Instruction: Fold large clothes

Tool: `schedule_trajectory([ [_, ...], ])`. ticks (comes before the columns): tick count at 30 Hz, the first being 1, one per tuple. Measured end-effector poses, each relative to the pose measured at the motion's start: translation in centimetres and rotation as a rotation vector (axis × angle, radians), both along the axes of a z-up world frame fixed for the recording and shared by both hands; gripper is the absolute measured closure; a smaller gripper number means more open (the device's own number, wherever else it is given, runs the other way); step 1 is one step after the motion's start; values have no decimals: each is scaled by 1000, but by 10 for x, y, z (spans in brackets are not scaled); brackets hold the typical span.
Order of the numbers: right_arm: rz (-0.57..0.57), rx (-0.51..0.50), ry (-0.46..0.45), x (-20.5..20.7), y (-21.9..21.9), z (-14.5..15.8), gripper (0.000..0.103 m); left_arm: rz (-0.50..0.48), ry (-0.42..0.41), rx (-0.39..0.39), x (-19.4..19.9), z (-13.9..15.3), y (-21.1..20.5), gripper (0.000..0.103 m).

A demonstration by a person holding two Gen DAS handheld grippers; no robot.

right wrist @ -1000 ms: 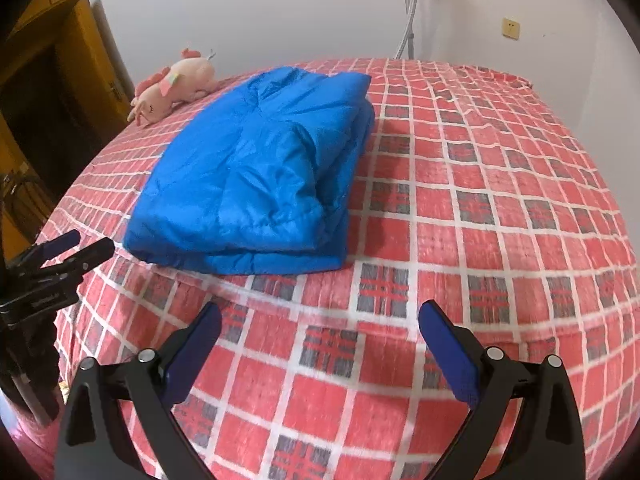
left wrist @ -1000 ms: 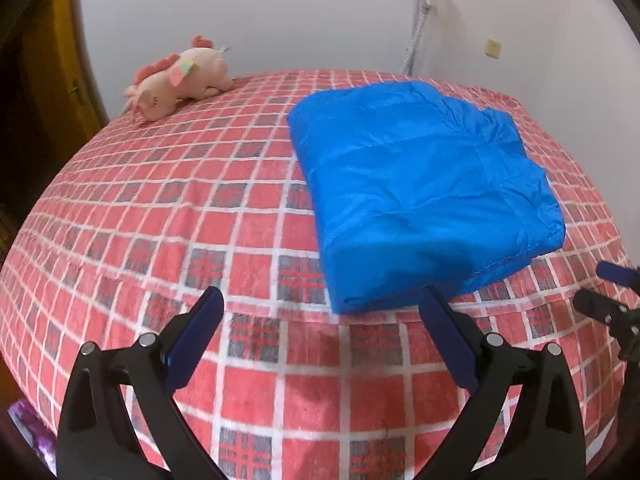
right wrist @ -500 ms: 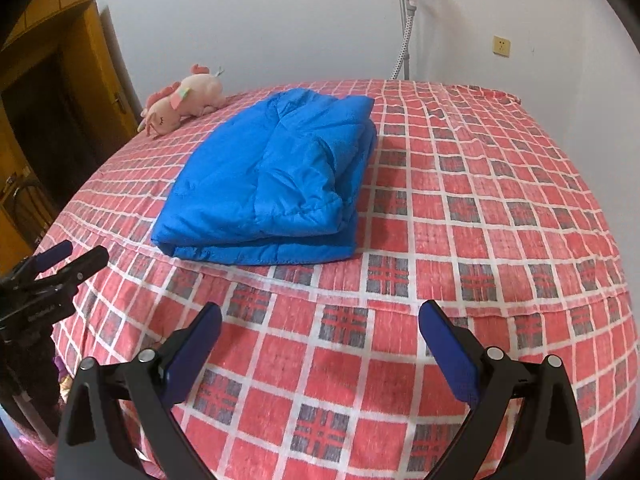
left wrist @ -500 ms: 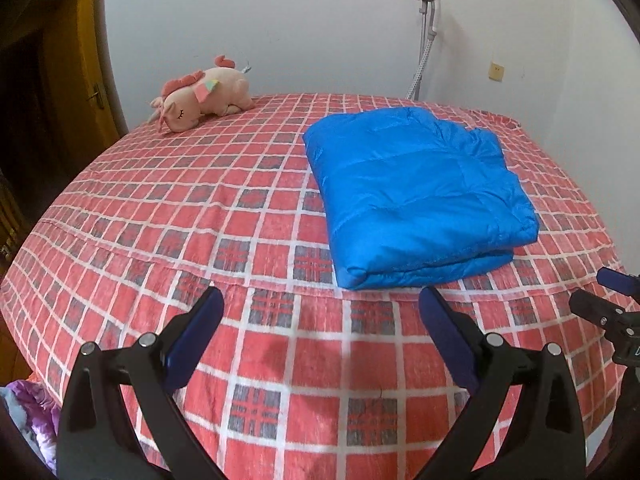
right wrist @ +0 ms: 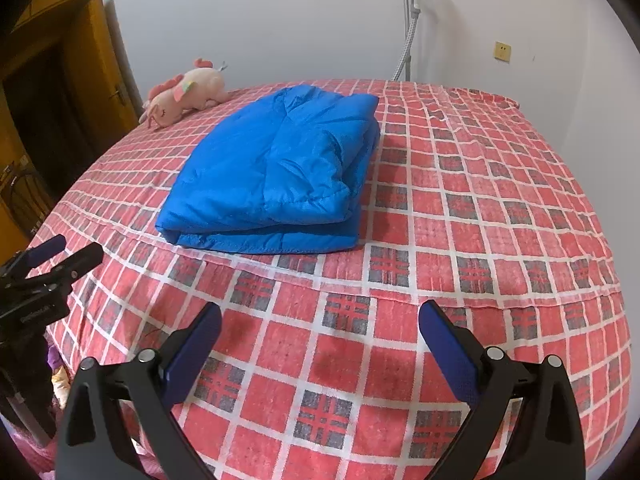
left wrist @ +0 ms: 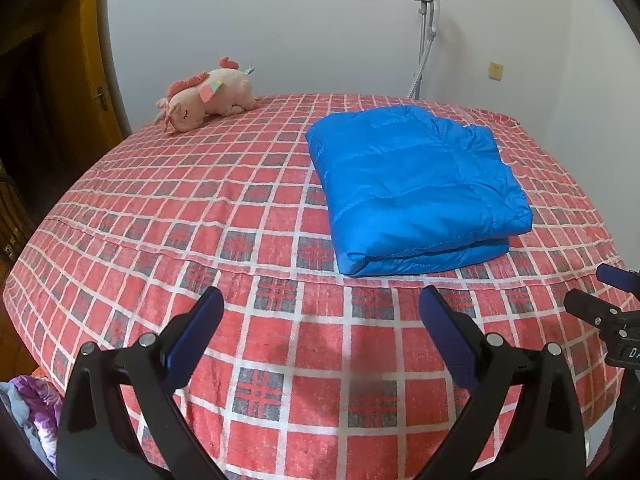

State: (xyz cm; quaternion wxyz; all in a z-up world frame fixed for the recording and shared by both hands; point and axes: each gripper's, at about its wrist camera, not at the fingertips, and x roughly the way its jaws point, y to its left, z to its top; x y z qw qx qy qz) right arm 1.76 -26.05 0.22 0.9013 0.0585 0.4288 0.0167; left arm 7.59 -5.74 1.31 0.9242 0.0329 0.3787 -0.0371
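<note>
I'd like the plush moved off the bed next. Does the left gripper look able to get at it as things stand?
Probably yes. The left gripper is open and empty, and only bare checked bedspread lies between it and the pink plush toy. The folded blue jacket sits off to the right, clear of that path.

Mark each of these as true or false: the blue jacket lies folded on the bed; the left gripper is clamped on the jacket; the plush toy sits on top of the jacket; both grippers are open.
1. The blue jacket lies folded on the bed. True.
2. The left gripper is clamped on the jacket. False: it is open, short of the jacket.
3. The plush toy sits on the jacket. False: it lies apart, near the far corner.
4. Both grippers are open. True: the right gripper is spread too.
</note>
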Motion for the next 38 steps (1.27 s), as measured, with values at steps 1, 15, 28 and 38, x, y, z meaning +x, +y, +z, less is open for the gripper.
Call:
schedule_trajectory([
  [1, 2, 1, 0, 0, 1, 0, 4, 0, -4, 4, -1, 0, 0, 6],
  [15, 6, -3, -2, 1, 2, 1, 4, -6, -17, 15, -1, 2, -1, 6],
  [28, 4, -3, -1, 3, 2, 1, 4, -16, -18, 3, 1, 2, 2, 6],
  [38, 3, -3, -2, 4, 2, 2, 4, -29, -8, 7, 1, 0, 1, 6],
])
